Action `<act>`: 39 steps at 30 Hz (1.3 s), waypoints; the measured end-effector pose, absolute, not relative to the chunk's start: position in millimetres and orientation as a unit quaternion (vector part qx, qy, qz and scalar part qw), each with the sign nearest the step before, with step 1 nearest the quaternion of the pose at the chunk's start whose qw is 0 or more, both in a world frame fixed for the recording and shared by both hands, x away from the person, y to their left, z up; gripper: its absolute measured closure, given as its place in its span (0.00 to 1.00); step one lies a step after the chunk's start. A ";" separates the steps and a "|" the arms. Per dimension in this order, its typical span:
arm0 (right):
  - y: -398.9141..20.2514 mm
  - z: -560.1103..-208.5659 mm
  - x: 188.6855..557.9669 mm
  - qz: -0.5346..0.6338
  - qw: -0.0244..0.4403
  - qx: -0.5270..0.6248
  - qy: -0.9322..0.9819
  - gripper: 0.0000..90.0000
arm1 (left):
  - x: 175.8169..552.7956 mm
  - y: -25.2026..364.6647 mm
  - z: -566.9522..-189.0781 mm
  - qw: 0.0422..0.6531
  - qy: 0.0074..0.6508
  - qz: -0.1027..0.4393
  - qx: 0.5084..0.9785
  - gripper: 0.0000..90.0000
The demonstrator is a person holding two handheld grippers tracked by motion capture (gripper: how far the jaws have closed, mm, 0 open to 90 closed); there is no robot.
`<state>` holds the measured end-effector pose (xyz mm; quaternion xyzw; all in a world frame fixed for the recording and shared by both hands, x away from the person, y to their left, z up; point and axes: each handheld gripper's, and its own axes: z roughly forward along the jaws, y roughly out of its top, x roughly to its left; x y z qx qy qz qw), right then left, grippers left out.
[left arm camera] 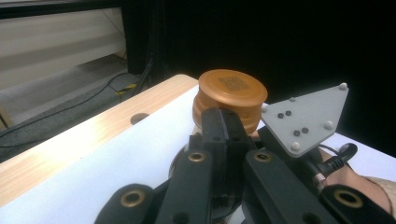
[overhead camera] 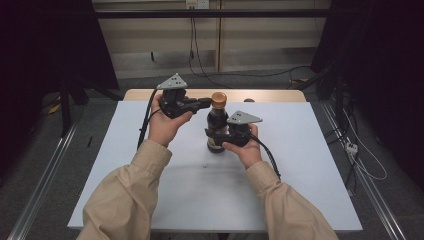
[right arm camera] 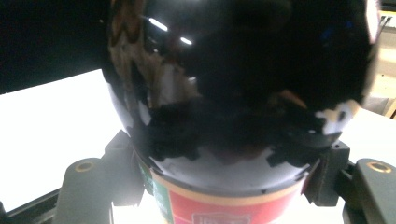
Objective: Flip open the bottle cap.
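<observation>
A dark glass bottle (overhead camera: pixel 217 122) with an orange cap (overhead camera: pixel 218 99) stands upright on the white table top (overhead camera: pixel 300 160). My right gripper (overhead camera: pixel 216 141) comes in from the right with its jaws on both sides of the bottle's lower body. In the right gripper view the pads (right arm camera: pixel 122 156) lie against the glossy bottle (right arm camera: pixel 233 70), just above its red label (right arm camera: pixel 224 207). My left gripper (overhead camera: pixel 205 103) is held level at cap height. Its jaws are shut on nothing, and the tips (left arm camera: pixel 224 123) sit right at the side of the cap (left arm camera: pixel 231 88).
A wooden strip (overhead camera: pixel 270 94) borders the far edge of the table. Cables (overhead camera: pixel 200 65) run over the floor behind it, and metal rails (overhead camera: pixel 45 170) flank both sides. The right gripper's grey plate (left arm camera: pixel 308 116) sits close behind the cap.
</observation>
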<state>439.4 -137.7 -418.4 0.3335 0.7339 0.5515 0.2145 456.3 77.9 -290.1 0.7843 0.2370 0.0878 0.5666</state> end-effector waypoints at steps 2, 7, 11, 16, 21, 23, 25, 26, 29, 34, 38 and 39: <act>-138.6 -416.4 438.5 0.565 0.200 0.344 0.723 0.25 | 456.7 78.4 -290.5 0.567 0.236 0.088 0.784 1.00; -139.7 -412.0 436.7 0.566 0.197 0.349 0.720 0.27 | 456.7 78.1 -290.8 0.567 0.237 0.088 0.784 1.00; -140.6 -413.2 437.5 0.562 0.208 0.342 0.724 0.33 | 455.5 78.0 -290.0 0.565 0.236 0.087 0.786 1.00; -140.1 -414.1 436.8 0.561 0.214 0.338 0.725 0.34 | 455.4 77.4 -289.8 0.564 0.238 0.087 0.786 1.00; -141.3 -416.8 436.4 0.568 0.210 0.345 0.717 0.34 | 455.7 74.4 -287.6 0.559 0.240 0.086 0.789 1.00; -141.1 -416.9 436.6 0.566 0.211 0.346 0.718 0.34 | 455.7 73.2 -285.5 0.553 0.242 0.092 0.792 1.00; -140.4 -417.2 436.6 0.564 0.215 0.346 0.718 0.34 | 455.6 72.5 -285.4 0.553 0.243 0.092 0.792 1.00; -140.5 -417.2 436.7 0.564 0.215 0.346 0.718 0.34 | 456.3 72.8 -286.0 0.556 0.248 0.085 0.789 1.00; -140.8 -418.0 436.8 0.565 0.214 0.350 0.716 0.34 | 456.7 70.0 -286.3 0.559 0.252 0.086 0.785 1.00; -143.3 -419.1 437.2 0.570 0.211 0.356 0.710 0.34 | 457.4 65.8 -284.0 0.554 0.252 0.085 0.789 1.00; -143.1 -419.4 437.6 0.571 0.207 0.356 0.710 0.34 | 458.3 69.0 -281.0 0.591 0.241 0.076 0.766 1.00; -142.2 -419.5 437.1 0.570 0.207 0.355 0.712 0.34 | 457.4 72.4 -272.4 0.614 0.238 0.081 0.748 1.00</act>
